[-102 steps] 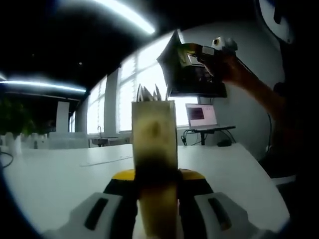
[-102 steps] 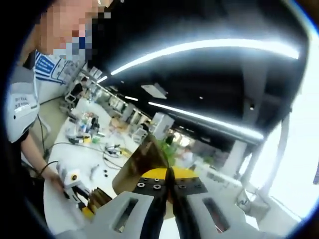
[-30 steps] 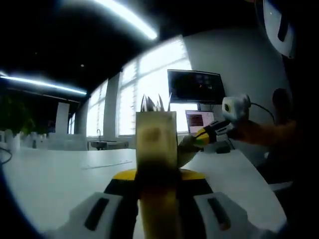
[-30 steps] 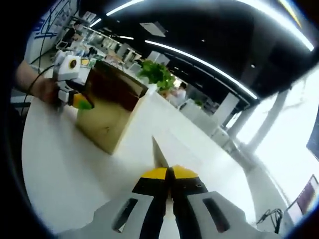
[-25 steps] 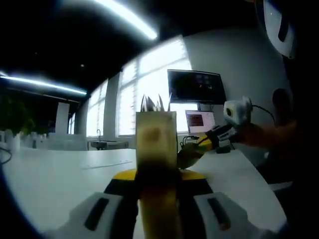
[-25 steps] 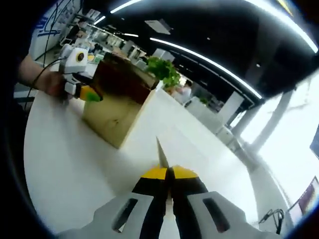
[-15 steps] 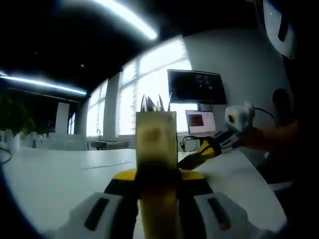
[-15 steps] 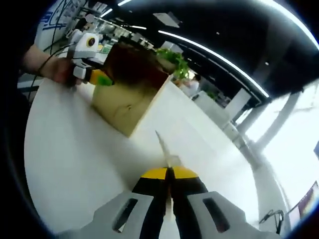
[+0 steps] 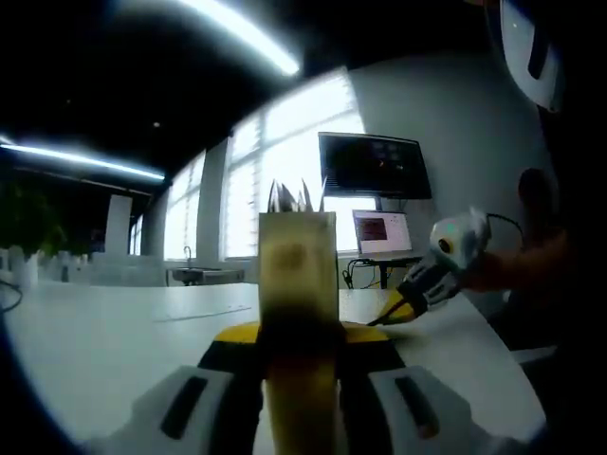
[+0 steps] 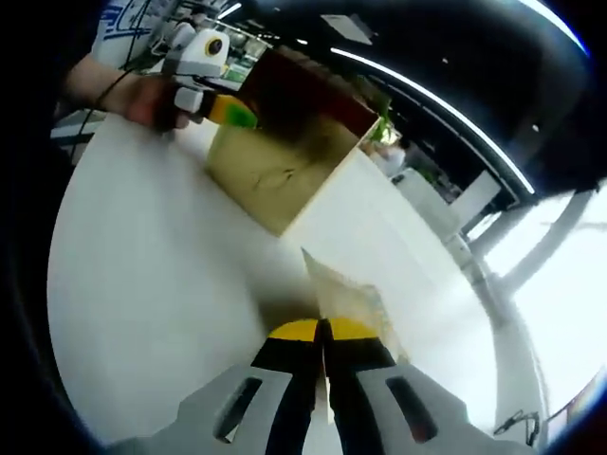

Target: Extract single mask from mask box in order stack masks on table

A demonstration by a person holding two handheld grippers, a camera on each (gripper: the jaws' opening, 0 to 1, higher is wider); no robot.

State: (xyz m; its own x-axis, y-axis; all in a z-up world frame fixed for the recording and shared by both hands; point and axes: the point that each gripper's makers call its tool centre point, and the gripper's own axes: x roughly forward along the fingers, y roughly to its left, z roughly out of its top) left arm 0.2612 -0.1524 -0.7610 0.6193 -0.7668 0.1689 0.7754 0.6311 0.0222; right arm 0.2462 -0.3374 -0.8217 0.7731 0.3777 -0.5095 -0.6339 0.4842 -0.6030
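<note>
A wide white worktop (image 9: 104, 332) spreads across the lower half of the left gripper view. Beyond it, tall bright windows (image 9: 285, 171) fill the centre, beside a grey wall (image 9: 446, 123) at the right. A dark monitor (image 9: 372, 166) stands above an open laptop (image 9: 382, 230) on a small desk. Long ceiling light strips (image 9: 242, 33) cross the dark upper left. A green plant (image 9: 27, 223) sits at far left.

The mask box (image 10: 285, 152) is tan cardboard with a dark upper part, standing upright on the white surface (image 10: 142, 313) toward 11 o'clock in the right gripper view. A thin pale mask (image 10: 343, 294) lies low, edge-on, at centre.
</note>
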